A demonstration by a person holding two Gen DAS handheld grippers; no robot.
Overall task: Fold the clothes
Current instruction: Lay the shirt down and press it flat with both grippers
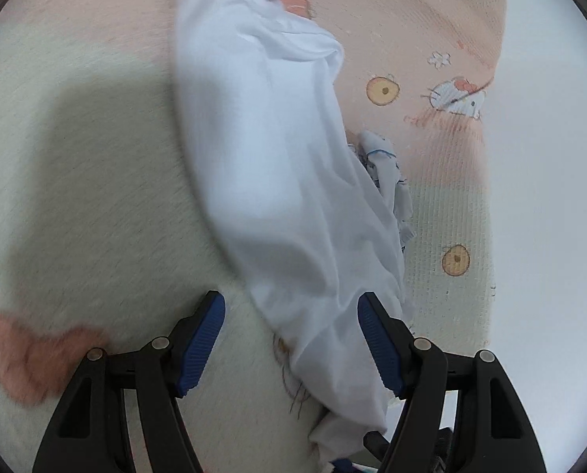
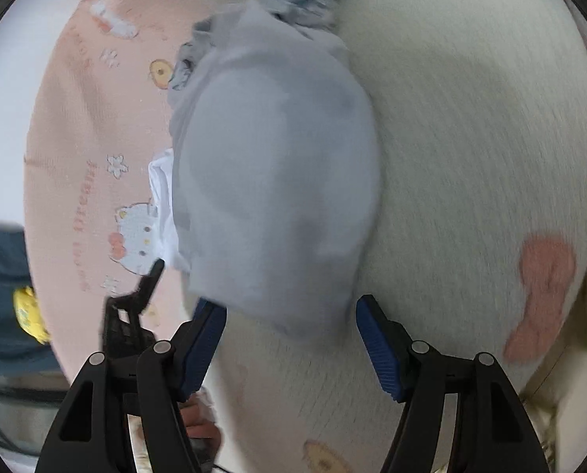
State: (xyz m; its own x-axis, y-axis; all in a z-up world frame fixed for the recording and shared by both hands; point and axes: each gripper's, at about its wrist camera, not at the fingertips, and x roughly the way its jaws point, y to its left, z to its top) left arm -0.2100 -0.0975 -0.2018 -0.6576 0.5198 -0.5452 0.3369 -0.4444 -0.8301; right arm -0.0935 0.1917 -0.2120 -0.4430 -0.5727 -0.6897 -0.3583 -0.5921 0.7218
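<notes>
A white garment (image 1: 277,165), folded into a long strip, lies on a cream and pink cartoon-print blanket (image 1: 96,197). Its near end runs between the fingers of my left gripper (image 1: 290,299), closer to the right finger, and the blue pads stand wide apart and do not press it. In the right wrist view the same garment (image 2: 270,181) looks greyish and blurred. Its rounded near end sits between the spread fingers of my right gripper (image 2: 285,301), which is open. A black finger of the other gripper (image 2: 143,295) shows at the garment's left edge.
A crumpled bit of white cloth with blue stitching (image 1: 384,169) pokes out beside the strip. The blanket ends at a pale surface (image 1: 549,197) on the right. Blue fabric (image 2: 2,276) with a yellow item (image 2: 29,311) lies off the blanket's edge. A hand (image 2: 199,421) shows below.
</notes>
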